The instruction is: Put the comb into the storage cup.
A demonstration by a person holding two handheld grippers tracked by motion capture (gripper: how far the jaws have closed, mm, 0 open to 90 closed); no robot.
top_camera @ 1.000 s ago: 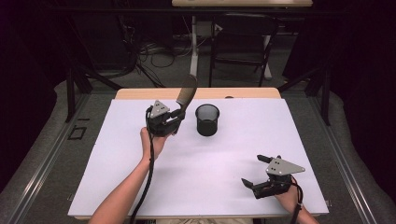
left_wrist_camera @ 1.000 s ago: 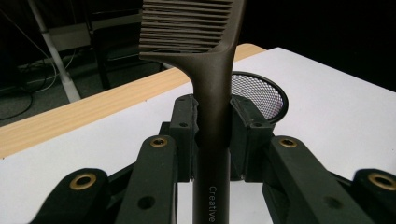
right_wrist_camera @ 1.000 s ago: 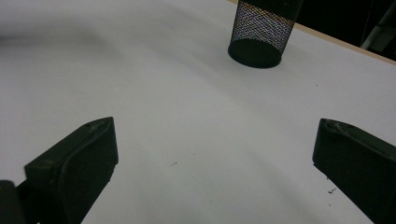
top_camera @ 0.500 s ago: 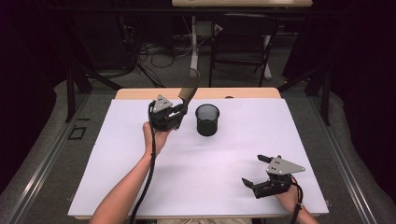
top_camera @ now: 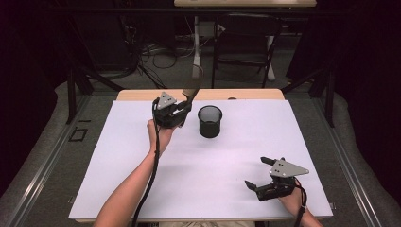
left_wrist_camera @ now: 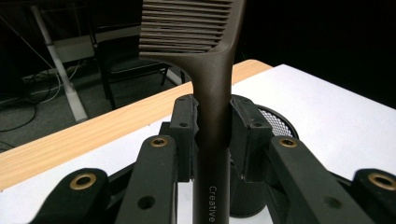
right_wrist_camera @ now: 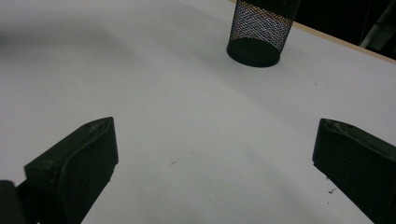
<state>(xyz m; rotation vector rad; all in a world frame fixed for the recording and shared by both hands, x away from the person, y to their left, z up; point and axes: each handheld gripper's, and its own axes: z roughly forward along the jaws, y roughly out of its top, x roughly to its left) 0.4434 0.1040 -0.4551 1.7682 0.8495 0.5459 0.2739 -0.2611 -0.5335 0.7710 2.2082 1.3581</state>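
Note:
A dark brown comb (left_wrist_camera: 212, 84) stands between the jaws of my left gripper (left_wrist_camera: 212, 126), which is shut on its handle, teeth end up. In the high view the left gripper (top_camera: 182, 109) hovers near the table's far edge with the comb (top_camera: 191, 94) rising toward the back. Just right of it stands a black mesh cup (top_camera: 210, 121), partly hidden behind the jaws in the left gripper view (left_wrist_camera: 275, 122). My right gripper (top_camera: 255, 171) rests at the near right, open with nothing between its fingers (right_wrist_camera: 215, 154). The mesh cup (right_wrist_camera: 260, 28) is far ahead of it.
A white sheet (top_camera: 236, 151) covers the table, with a wooden strip (top_camera: 246, 94) showing along the far edge. Beyond the table are a chair (top_camera: 246, 42), a white post and floor cables.
The left gripper has shifted slightly toward the far edge with the comb, which now looks shorter and more tipped away. The right gripper has kept still.

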